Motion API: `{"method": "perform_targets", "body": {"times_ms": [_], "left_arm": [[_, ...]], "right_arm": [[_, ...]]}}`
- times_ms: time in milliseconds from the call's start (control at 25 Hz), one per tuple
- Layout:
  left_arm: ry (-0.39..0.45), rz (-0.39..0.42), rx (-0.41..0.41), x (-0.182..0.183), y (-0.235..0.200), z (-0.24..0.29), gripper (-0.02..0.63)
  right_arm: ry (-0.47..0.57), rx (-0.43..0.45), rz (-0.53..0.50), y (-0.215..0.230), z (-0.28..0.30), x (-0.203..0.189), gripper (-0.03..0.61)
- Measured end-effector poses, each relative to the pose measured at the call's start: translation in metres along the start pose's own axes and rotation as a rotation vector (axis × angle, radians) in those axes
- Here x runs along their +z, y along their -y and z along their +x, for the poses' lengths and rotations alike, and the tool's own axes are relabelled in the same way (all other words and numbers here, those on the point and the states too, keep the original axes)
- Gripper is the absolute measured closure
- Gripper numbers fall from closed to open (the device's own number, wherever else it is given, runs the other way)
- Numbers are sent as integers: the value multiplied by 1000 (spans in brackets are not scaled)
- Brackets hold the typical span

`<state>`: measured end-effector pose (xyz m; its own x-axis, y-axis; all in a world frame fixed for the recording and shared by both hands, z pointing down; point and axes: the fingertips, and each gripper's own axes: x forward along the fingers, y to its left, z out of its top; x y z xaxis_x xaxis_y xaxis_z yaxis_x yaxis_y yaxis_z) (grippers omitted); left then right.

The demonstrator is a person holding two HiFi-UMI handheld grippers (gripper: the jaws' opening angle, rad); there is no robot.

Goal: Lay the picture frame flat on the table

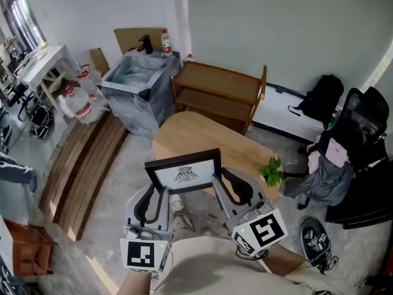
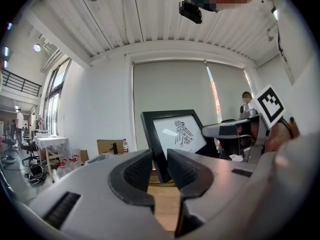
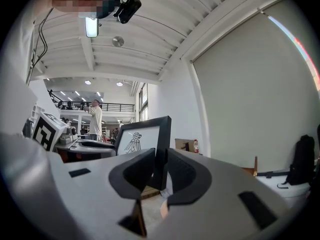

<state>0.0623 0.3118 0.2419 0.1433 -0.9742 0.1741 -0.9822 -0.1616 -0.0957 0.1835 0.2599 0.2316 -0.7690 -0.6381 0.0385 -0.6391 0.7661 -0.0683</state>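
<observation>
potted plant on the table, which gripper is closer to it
Right. The right gripper holds the picture frame at its right edge, beside the plant; the left gripper holds its left edge, farther away.

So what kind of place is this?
Probably a loft-style studio or workshop office: an office chair, a white desk, a mezzanine railing and stacked boards.

Pale walls (image 1: 276,29); grey concrete floor (image 1: 123,183). Wooden planks (image 1: 80,165) lay along floor at left, near white desk (image 1: 40,66) by windows (image 1: 18,11). Low wooden shelf (image 1: 218,94) stood against wall behind round wooden counter (image 1: 184,137). Black backpack (image 1: 322,97) leaned at wall. Black office chair (image 1: 362,128), draped with clothes, stood at right. Ribbed white ceiling (image 2: 165,19); grey blind (image 2: 170,89) was down.
</observation>
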Motion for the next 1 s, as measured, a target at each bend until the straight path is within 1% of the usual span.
{"method": "perform_targets", "body": {"times_ms": [160,320,560,1000], "left_arm": [[4,1,-2,-2,-13,21,526],[-9,-4,-4,1,-36,50,526],[-15,-15,-16,-15,-55,76,526],[-71,-41,-84,-21,-147,173,526]], "right_arm": [[-7,-4,-2,11,23,-4,522],[-23,-4,6,25,57,-3,522],[-34,-13,6,34,88,-18,522],[-98,-68,33,67,212,-25,522]]}}
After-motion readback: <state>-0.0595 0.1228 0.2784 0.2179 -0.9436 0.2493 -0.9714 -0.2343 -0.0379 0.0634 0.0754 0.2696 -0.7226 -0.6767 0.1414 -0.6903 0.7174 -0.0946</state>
